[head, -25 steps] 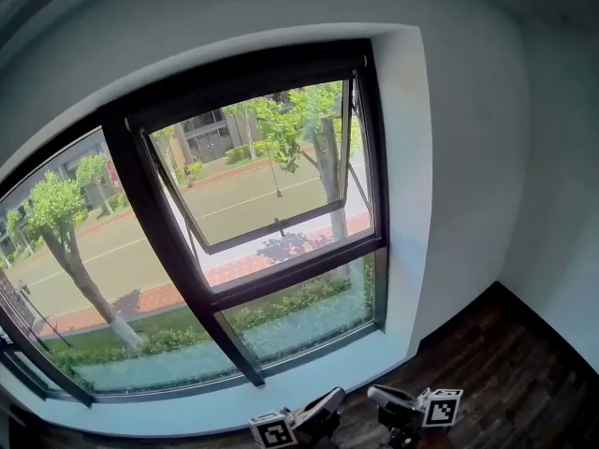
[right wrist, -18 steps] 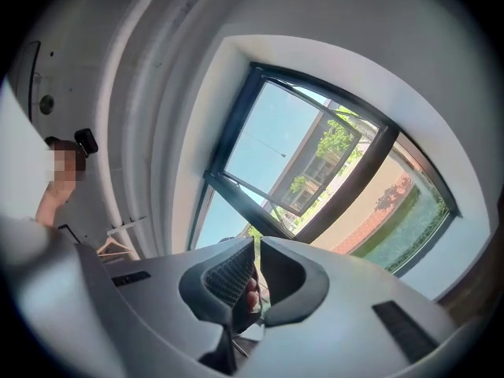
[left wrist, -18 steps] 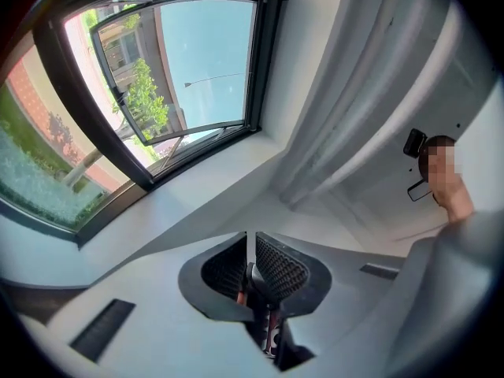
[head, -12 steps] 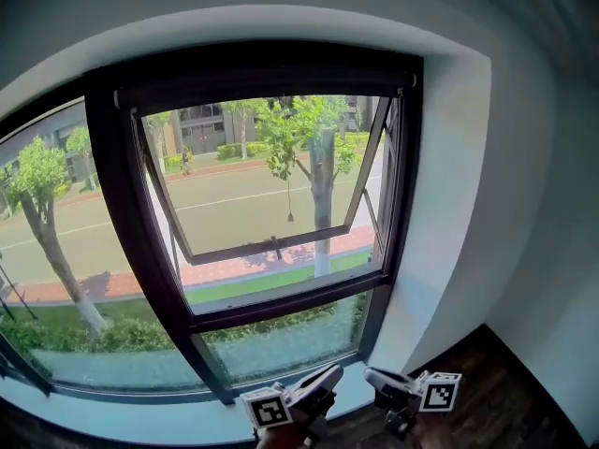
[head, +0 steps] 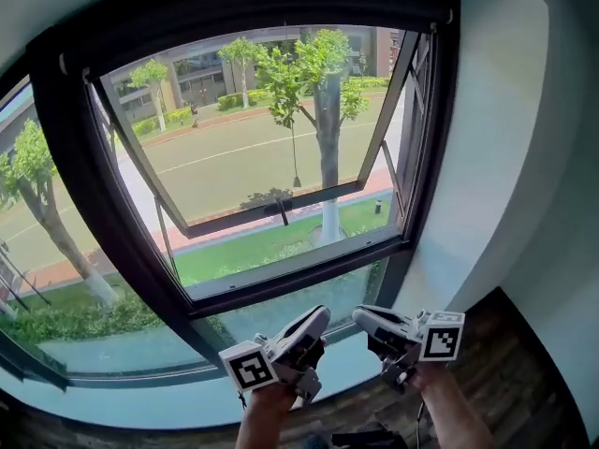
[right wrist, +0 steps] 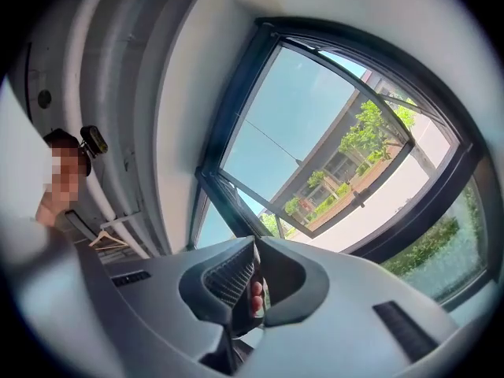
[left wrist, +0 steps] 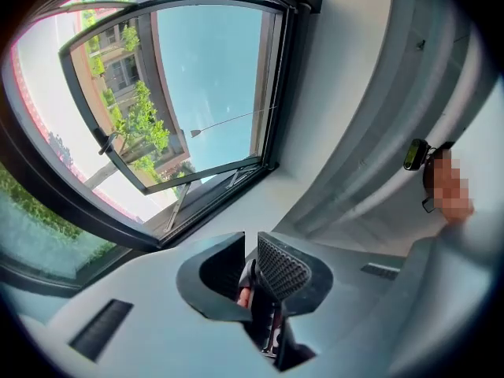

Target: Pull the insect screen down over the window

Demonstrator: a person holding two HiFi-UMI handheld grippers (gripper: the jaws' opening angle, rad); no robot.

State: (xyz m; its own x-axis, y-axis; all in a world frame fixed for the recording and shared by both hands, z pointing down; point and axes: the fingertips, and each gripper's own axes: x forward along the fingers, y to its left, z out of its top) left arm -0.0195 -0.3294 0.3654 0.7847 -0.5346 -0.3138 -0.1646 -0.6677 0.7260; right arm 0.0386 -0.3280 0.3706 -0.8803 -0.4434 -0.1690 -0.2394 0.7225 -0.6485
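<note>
Facing one window (head: 89, 190) | two: left hand-held gripper (head: 318, 316), right hand-held gripper (head: 360, 313)

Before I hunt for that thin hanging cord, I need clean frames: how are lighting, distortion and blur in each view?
Head view: fisheye bows the window frame; bright daylight, no blur. Left gripper view: dark vignette at the corners, cord sharp against pale sky. Right gripper view: same vignette, cord thin but clear.

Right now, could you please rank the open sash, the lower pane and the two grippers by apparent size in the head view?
1. open sash
2. lower pane
3. left gripper and right gripper: alike, and near the camera, so unranked. The left's jaws have just opened slightly, empty.
</note>
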